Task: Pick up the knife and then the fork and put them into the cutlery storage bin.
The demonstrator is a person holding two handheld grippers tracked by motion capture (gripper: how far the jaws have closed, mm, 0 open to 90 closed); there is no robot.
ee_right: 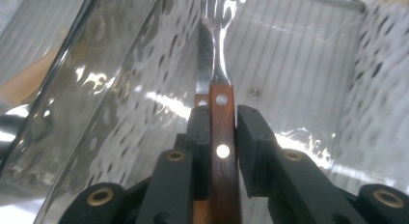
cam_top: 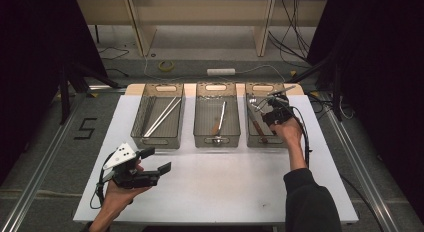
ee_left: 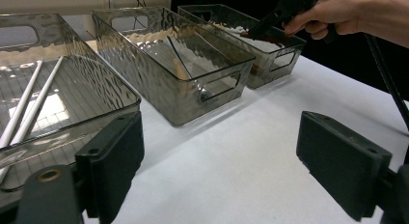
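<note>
right gripper (ee_right: 223, 137): jaws closed on the wooden handle of a fork (ee_right: 221, 84) (tines pointed away) | fork location: held inside the right-hand basket (cam_top: 252, 134), a knife (ee_right: 203, 64) seen just beside it | left gripper (ee_left: 219, 161): jaws spread wide, nothing held, kept above the white table (cam_top: 220, 192)

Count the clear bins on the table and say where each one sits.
3, in a row at the table's far edge: left bin holding chopsticks, middle bin, right bin under the right gripper.
</note>
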